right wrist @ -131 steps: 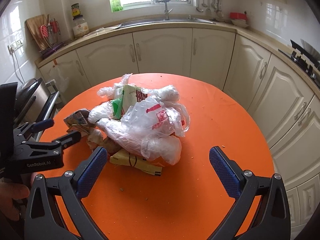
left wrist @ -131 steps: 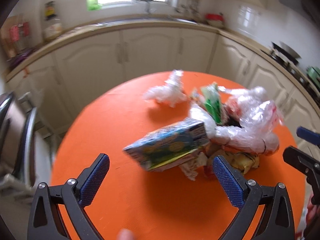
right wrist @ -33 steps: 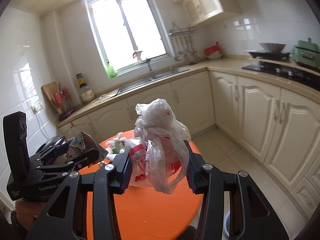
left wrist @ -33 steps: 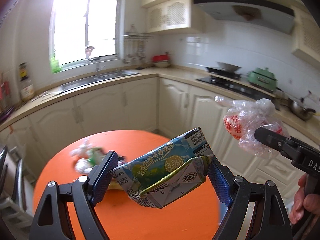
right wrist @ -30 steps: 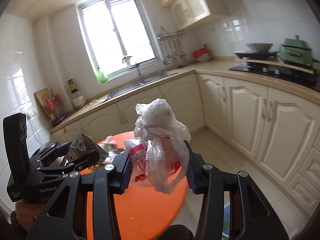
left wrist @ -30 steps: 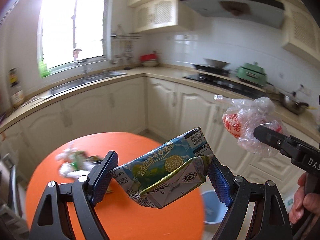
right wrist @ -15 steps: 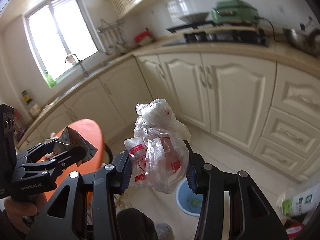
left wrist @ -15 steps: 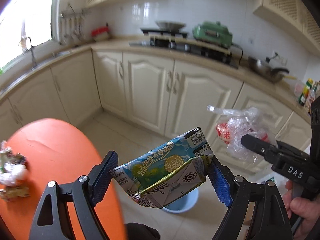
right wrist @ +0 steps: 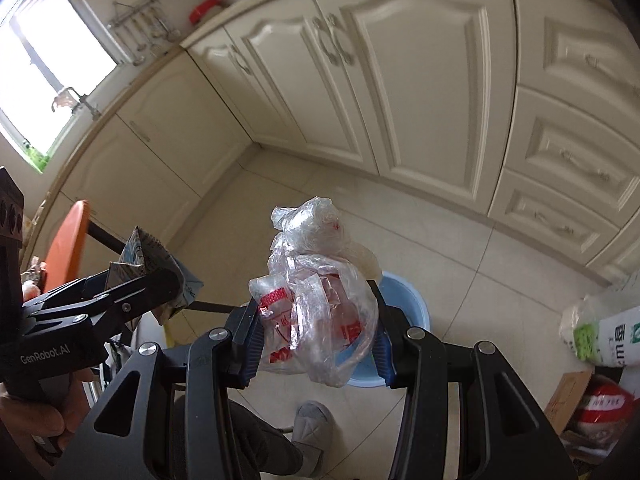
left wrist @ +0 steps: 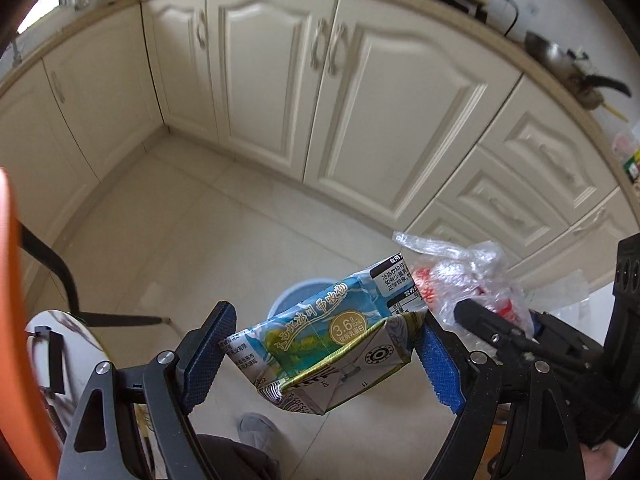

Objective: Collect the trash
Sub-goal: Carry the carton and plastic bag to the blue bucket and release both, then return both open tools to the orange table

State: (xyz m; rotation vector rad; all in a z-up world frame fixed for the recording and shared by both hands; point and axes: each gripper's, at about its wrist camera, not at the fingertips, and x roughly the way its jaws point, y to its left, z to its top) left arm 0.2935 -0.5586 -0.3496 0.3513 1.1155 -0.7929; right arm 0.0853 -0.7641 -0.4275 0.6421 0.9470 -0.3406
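Over open floor by blue bin (right wrist: pixel 404 304), left claw (left wrist: pixel 324 356) clamping carton (left wrist: pixel 320 340), right claw (right wrist: pixel 316 332) pinching plastic bag (right wrist: pixel 320 300)

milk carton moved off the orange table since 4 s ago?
Yes. The milk carton is clamped in the left hand-held gripper, away from the orange table, above the blue bin on the floor.

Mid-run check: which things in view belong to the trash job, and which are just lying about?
Job:
- milk carton in left gripper
- plastic bag in right gripper
- blue bin

Lying about:
- white sack
- red item
- pan
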